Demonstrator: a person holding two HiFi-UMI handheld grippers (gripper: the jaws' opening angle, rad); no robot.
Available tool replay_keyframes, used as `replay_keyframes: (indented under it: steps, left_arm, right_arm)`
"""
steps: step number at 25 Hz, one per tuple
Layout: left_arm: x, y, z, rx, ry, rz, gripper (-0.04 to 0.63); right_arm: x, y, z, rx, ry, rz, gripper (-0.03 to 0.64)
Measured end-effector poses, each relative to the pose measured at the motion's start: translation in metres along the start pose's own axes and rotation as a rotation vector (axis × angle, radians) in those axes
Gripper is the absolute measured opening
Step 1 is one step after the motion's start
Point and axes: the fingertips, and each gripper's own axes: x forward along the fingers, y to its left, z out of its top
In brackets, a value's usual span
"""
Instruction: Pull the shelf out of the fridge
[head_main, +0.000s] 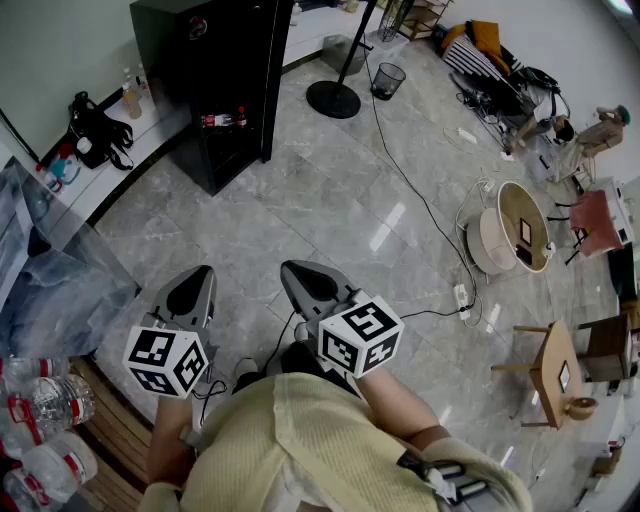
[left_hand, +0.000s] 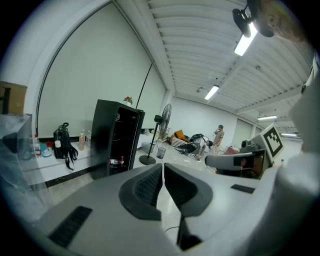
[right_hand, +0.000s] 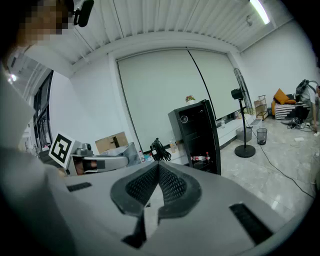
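Across the grey marble-patterned floor (head_main: 330, 215), well apart from both tools, stands the tall black fridge (head_main: 215, 80), a glossy rectangular cabinet with its front open. The shelf (right_hand: 202, 162) sits inside it, low in the dark interior, carrying small bottles (head_main: 222, 121) with red on them.

The head view shows the left tool (head_main: 190, 292) and the right tool (head_main: 306, 278) side by side. Each is a grey tapered body with a black-and-white marker cube. Only the left gripper view and the right gripper view show the jaw faces: ribbed black pads, pressed together on both tools and pinching nothing.

The left gripper view alone shows a standing person (left_hand: 218, 136) at the far end of the room. The right gripper view alone shows a cardboard box (right_hand: 111, 142) by the wall. A round-based fan stand (head_main: 335, 95) and a mesh wastebasket (head_main: 388, 78) stand near the fridge.
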Motion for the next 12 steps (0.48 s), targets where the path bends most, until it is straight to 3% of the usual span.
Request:
replay_keyframes:
  steps: [6,12]
  left_arm:
    - [0.023,-0.008,0.001,-0.036,-0.003,-0.029,0.025]
    - [0.044,-0.013,0.0,-0.023,0.029,-0.029,0.025]
  right_arm:
    - [0.004,-0.021,0.001,0.051,0.011,0.018,0.015]
    - [0.008,-0.035,0.005,0.141,0.005,0.062,0.017]
